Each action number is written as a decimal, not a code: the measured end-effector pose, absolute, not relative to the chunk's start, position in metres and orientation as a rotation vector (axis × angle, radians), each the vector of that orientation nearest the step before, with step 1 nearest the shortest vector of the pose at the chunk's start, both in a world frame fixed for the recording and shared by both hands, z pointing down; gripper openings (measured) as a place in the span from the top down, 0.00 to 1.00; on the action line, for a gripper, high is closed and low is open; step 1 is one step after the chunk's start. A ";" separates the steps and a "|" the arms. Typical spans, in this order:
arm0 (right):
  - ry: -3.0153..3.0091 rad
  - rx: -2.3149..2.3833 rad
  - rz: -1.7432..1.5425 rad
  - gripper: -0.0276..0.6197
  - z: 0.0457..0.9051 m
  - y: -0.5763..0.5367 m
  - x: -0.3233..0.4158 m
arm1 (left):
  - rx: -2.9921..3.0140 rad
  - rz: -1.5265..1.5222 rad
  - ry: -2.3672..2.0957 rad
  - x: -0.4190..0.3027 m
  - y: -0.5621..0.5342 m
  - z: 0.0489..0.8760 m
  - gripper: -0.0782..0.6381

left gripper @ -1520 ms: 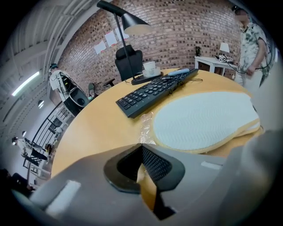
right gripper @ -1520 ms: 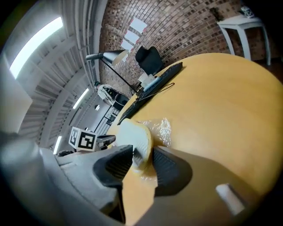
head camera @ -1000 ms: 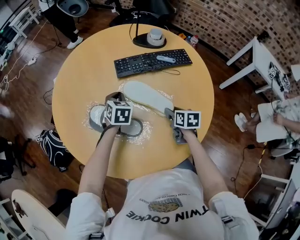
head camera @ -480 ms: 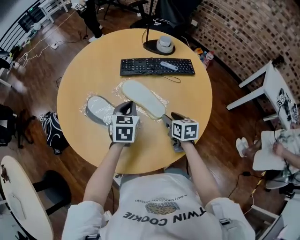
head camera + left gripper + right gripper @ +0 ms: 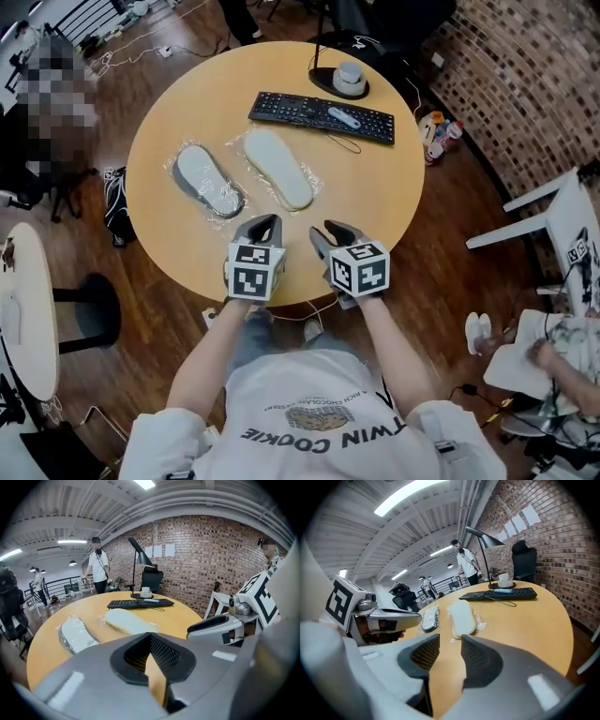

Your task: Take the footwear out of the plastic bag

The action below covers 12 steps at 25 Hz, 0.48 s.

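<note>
Forearms reach forward side by side, tilting the left gripper [image 5: 261, 225] and right gripper [image 5: 328, 232] down at the round wooden tabletop's [image 5: 375, 187] near edge. Only the gripper views show the fingers: left clenched empty, right released, just narrowing over bare wood. Ahead-left, well apart from the fingers, a grey-rimmed plastic-wrapped slipper [image 5: 208, 178] and a cream plastic-wrapped slipper [image 5: 277, 167] lie parallel, long axes slanting away leftward.
</note>
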State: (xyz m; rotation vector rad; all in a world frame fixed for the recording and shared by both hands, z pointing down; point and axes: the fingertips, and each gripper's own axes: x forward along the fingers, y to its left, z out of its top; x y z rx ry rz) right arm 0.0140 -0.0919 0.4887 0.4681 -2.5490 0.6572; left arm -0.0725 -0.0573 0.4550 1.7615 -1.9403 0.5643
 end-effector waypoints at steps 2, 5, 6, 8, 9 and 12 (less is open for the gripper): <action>-2.571 0.417 0.624 0.76 0.481 -0.078 0.017 | 1.715 0.556 -1.962 -0.063 -0.040 0.454 0.89; -2.603 0.361 0.598 0.81 0.470 -0.058 0.018 | 1.672 0.554 -1.998 -0.054 -0.019 0.449 0.89; -2.611 0.341 0.591 0.82 0.467 -0.051 0.018 | 1.660 0.556 -2.009 -0.052 -0.012 0.447 0.89; -2.623 0.300 0.576 0.84 0.462 -0.035 0.017 | 1.637 0.557 -2.026 -0.048 0.003 0.446 0.89; -2.628 0.281 0.570 0.85 0.460 -0.026 0.017 | 1.628 0.556 -2.031 -0.045 0.011 0.445 0.89; -2.637 0.240 0.554 0.86 0.455 0.005 0.022 | 1.611 0.542 -2.055 -0.033 0.038 0.443 0.89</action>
